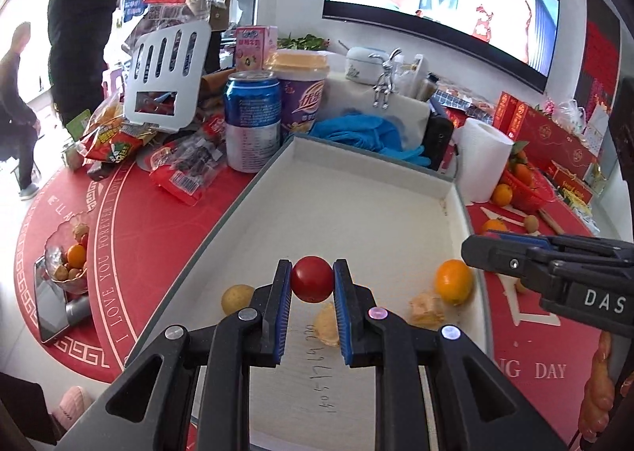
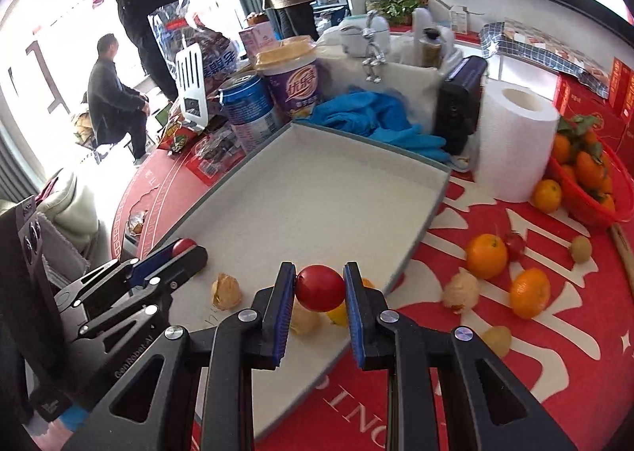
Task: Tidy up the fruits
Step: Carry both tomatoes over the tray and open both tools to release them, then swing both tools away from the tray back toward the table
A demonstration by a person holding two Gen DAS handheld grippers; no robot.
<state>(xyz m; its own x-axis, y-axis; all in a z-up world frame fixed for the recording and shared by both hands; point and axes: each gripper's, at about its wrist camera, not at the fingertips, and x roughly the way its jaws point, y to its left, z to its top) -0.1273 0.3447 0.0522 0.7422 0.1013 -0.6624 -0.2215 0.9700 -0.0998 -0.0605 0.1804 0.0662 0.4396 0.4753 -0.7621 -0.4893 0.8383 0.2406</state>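
I see the desk (image 2: 495, 213) under its red printed cloth, crowded at the far side with a toilet-paper roll (image 2: 515, 142), a blue can (image 1: 253, 122), a purple cup (image 1: 301, 94) and a blue cloth (image 2: 376, 118). A wide, shallow white tray (image 1: 356, 189) with grey walls fills the middle. A red basket (image 2: 594, 189) of oranges sits at the right edge of the desk.

Inside the tray, near its close end, I make out an orange (image 1: 454, 281), a tan round fruit (image 1: 237, 298) and two pale husked fruits (image 1: 426, 310). On the cloth to the right of the tray lie two more oranges (image 2: 486, 256), another husked fruit (image 2: 461, 290) and a few small yellowish and red fruits.

My left hand-held gripper (image 1: 312, 279) is clenched on a small red tomato (image 1: 312, 279), held over the tray's near end. My right hand-held gripper (image 2: 320, 287) grasps a second red tomato (image 2: 320, 288) between its blue pads, above the tray's right-hand wall.
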